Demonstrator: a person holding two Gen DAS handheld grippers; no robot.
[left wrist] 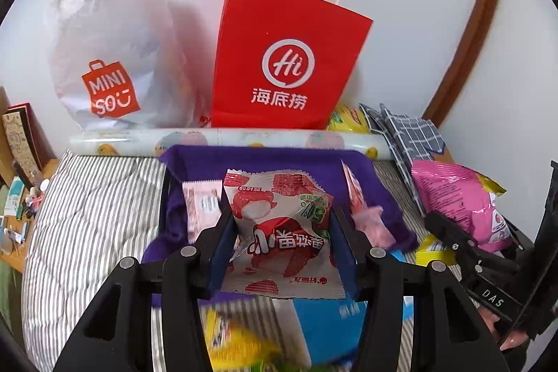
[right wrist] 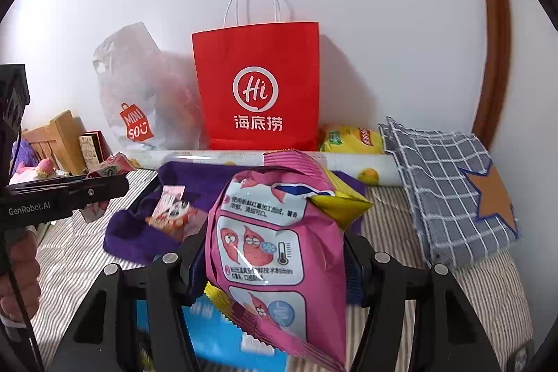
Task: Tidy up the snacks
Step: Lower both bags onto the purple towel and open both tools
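Left wrist view first: the left gripper (left wrist: 284, 232) has its two fingers pinching a red-and-white lychee snack packet (left wrist: 279, 225) by its sides, the packet standing up between the blue pads with its crimped top edge well above the fingertips and its bottom edge hanging just under them. Beyond it sits a purple cloth-lined box (left wrist: 376, 194), its dark rim showing on the left; a pale pink packet (left wrist: 200, 204) leans inside at the left and a thin pink stick pack (left wrist: 359, 201) stands at the right wall. The held packet hovers at the box's near edge, with open purple floor behind it.

From the right wrist view, the right gripper (right wrist: 275, 253) is clamped on a big pink sweet-potato chip bag (right wrist: 265, 253), the bag filling the gap between the fingers and spilling well above and below them, its yellow gusset poking out to the right. The same box lies ahead and to the left of it.

Behind the box a rolled patterned sheet (left wrist: 223, 143) runs along the wall, and a red paper bag (left wrist: 286, 58) and a white plastic Miniso bag (left wrist: 111, 51) stand against the wall behind that. A grey checked cloth (right wrist: 450, 190) lies to the right, a yellow snack bag (right wrist: 352, 140) by the wall, and a blue packet (right wrist: 223, 333) under both grippers. Striped bedding (left wrist: 94, 215) spreads free on the left.
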